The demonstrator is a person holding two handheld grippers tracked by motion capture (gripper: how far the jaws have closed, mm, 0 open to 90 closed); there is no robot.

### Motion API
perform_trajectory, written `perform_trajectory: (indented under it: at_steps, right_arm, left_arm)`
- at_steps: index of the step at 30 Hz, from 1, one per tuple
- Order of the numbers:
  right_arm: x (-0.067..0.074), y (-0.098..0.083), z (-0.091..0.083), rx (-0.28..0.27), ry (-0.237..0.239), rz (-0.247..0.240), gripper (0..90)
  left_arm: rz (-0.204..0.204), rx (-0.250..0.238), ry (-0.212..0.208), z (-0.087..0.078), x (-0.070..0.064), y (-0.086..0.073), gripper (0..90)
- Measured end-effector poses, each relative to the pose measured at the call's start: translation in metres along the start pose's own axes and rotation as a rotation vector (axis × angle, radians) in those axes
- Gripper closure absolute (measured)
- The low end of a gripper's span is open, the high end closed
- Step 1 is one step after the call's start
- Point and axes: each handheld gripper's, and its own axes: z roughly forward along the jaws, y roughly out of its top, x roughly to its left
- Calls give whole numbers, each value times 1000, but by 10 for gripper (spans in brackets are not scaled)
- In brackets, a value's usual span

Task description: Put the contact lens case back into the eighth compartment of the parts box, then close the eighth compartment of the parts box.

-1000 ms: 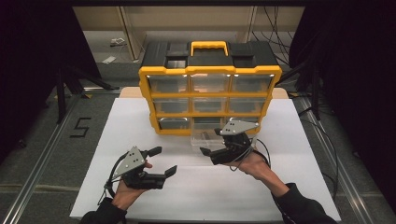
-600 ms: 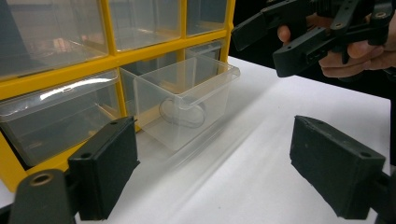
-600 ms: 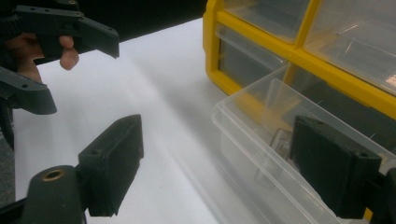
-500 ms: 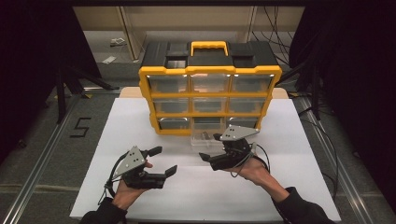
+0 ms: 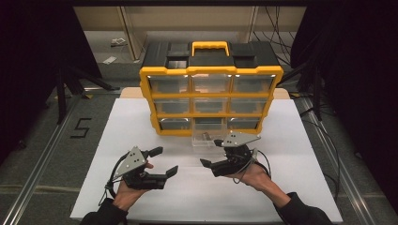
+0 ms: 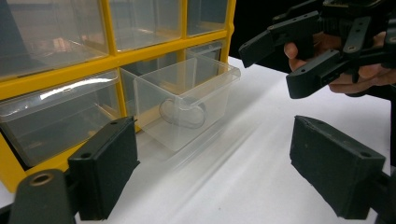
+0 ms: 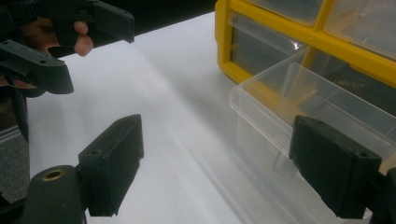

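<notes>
High view: yellow organizer [image 5: 211, 101] stands on the white sheet [image 5: 141, 122], nine clear drawers in three rows. The bottom-middle drawer [image 5: 206, 139] is pulled out toward the person, jutting from the organizer's front, with its rear seemingly not out of its slot. Something small and dark sits in it, too small to identify. Right gripper [image 5: 212, 152] hovers just in front of that drawer, to its right, jaws spread, holding nothing. Left gripper [image 5: 165, 161] is in front of the organizer's left column, well apart from the drawer, also spread and empty.

Left gripper view: own jaws wide apart, nothing between them. Drawer [image 6: 187, 100] sits ahead, its curved pull tab facing the camera and its back end inside the organizer [image 6: 112, 51]. Right gripper [image 6: 292, 58] hangs beside the drawer, not touching it, jaws apart.

Right gripper view: own jaws released; one pad overlaps the drawer's front corner in the picture, contact cannot be told. Drawer [image 7: 299, 102] is open-topped and projects from the organizer [image 7: 261, 23]. Left gripper [image 7: 70, 51] is farther from the organizer, open.

Status, as a judgement: drawer is already open, so the pull-out step looks done. Neither tool is on anything. What is left is probably picking the contents or pushing the drawer back, and neither has started.
</notes>
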Motion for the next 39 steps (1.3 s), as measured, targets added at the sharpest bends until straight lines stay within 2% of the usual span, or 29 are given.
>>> perform_trajectory:
  at_steps: [13, 21, 27, 39]
  right_arm:
    - [3, -8, -1, -35, 9, 12, 187]
    - [3, -13, 1, -28, 6, 16, 208]
    - [2, -15, 3, -16, -4, 14, 302]
    - [0, -20, 7, -6, -32, 5, 607]
  left_arm:
    - [2, 2, -1, 0, 0, 0, 150]
    - [4, 3, 2, 0, 0, 0, 150]
    - [7, 7, 1, 0, -1, -1, 150]
    - [15, 8, 1, -2, -2, -1, 150]
